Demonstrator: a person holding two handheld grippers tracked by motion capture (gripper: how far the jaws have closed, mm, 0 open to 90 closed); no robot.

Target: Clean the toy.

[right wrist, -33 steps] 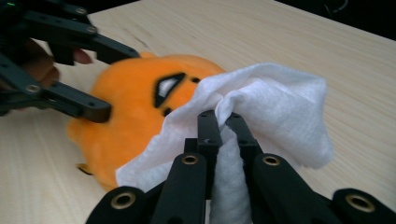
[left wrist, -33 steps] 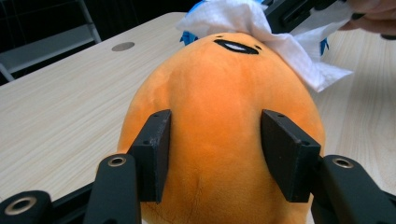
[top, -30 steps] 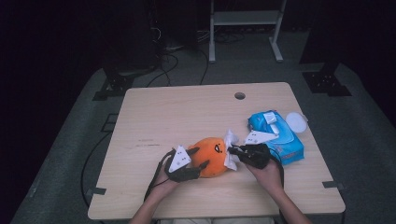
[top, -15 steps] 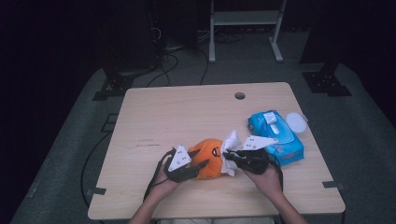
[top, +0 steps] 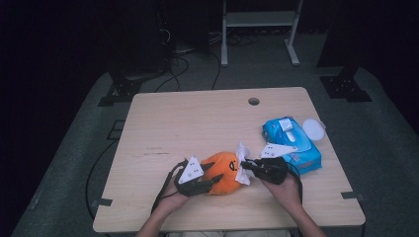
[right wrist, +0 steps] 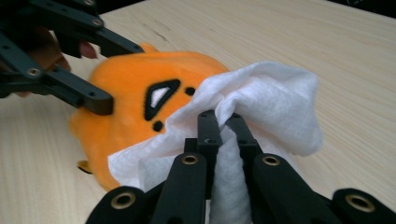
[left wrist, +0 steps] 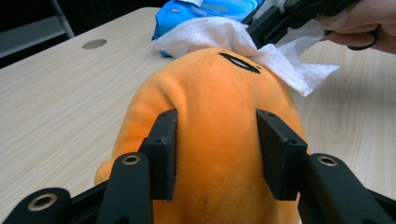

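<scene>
High view: one orange plush toy (top: 223,173) lies near the front edge of the wooden counter (top: 197,123), between two hand-held tools. The left tool (top: 205,181) clasps the toy's left side; its jaws have just been moving, with the toy between them. The right tool (top: 247,165) pinches one white wipe (top: 242,163) against the toy's right side. One blue wipe pack (top: 291,143) sits just behind the right hand (top: 284,190). Both forearms enter from the bottom edge.

Left gripper view: both pads press into the plush toy (left wrist: 219,116); the wipe (left wrist: 280,56) drapes its far end.

Right gripper view: jaws pressed together on the bunched wipe (right wrist: 261,102), touching the toy's face (right wrist: 140,102).
</scene>
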